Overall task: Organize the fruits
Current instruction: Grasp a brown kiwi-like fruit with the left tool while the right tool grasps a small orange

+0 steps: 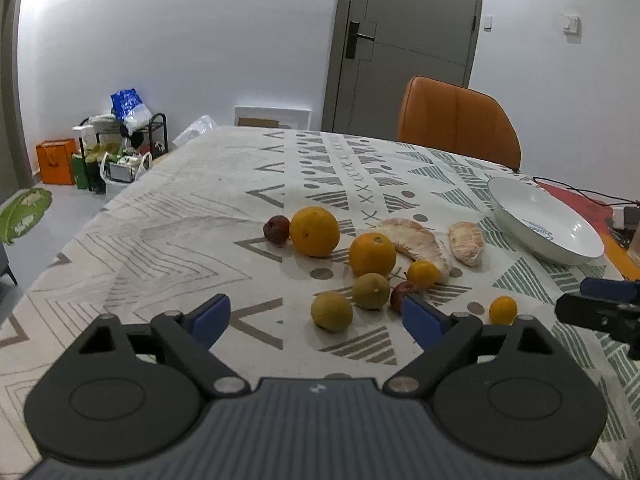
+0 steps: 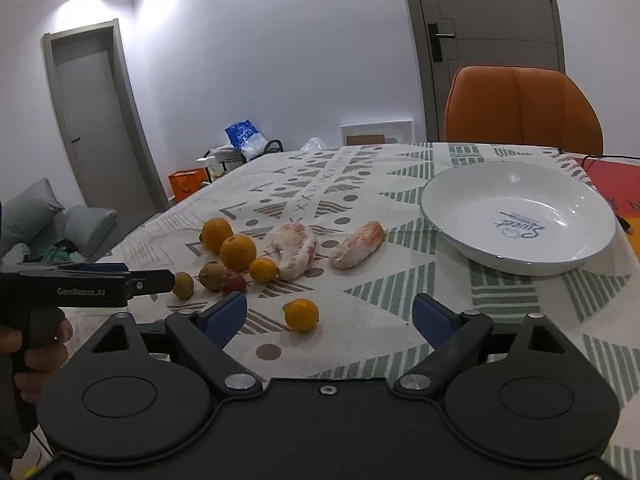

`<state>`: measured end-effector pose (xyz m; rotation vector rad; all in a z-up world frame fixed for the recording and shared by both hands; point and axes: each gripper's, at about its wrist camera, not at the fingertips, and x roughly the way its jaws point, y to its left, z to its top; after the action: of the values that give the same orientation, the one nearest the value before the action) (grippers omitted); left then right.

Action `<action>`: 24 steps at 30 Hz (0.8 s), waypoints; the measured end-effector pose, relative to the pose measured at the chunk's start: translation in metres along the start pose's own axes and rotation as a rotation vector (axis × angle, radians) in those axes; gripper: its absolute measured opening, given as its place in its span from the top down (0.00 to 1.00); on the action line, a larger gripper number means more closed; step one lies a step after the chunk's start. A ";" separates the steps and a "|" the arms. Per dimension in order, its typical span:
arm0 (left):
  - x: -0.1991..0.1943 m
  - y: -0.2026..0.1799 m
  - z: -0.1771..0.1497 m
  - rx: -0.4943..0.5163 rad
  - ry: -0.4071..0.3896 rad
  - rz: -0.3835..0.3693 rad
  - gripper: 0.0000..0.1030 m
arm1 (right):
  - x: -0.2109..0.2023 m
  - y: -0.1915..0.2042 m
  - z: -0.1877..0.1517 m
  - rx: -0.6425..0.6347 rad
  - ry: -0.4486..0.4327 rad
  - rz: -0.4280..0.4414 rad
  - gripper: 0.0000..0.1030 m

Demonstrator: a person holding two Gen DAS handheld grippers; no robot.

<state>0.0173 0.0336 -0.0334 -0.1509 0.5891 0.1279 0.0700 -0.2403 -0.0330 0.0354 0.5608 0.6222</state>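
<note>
both grippers hang above the near edge of a table covered in a patterned tablecloth (image 1: 192,208), and neither holds anything. the left gripper (image 1: 316,318) has its blue-padded jaws spread wide with only cloth between them, and the right gripper (image 2: 330,318) stands just as wide and empty, a small orange (image 2: 302,314) lying on the cloth just ahead of its left finger. the fruit sits loose in a cluster near the middle of the table: two large oranges (image 1: 315,231) (image 1: 372,254), a dark red fruit (image 1: 276,229) touching the farther one, two greenish-brown round fruits (image 1: 332,311) (image 1: 371,290) close together, another small orange (image 1: 423,274) and a small red fruit (image 1: 400,294) beside them. two peeled pomelo segments (image 2: 296,250) (image 2: 357,245) lie between the cluster and an empty white bowl (image 2: 452,216) at the right. an orange chair (image 2: 524,108) stands behind the table.
</note>
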 end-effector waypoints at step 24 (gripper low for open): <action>0.029 0.003 -0.001 -0.036 0.020 0.006 0.43 | 0.046 0.006 0.002 -0.022 0.078 0.033 0.31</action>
<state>0.0402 0.0385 -0.0509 -0.1855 0.6079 0.1429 0.0987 -0.2093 -0.0532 0.0001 0.6301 0.6640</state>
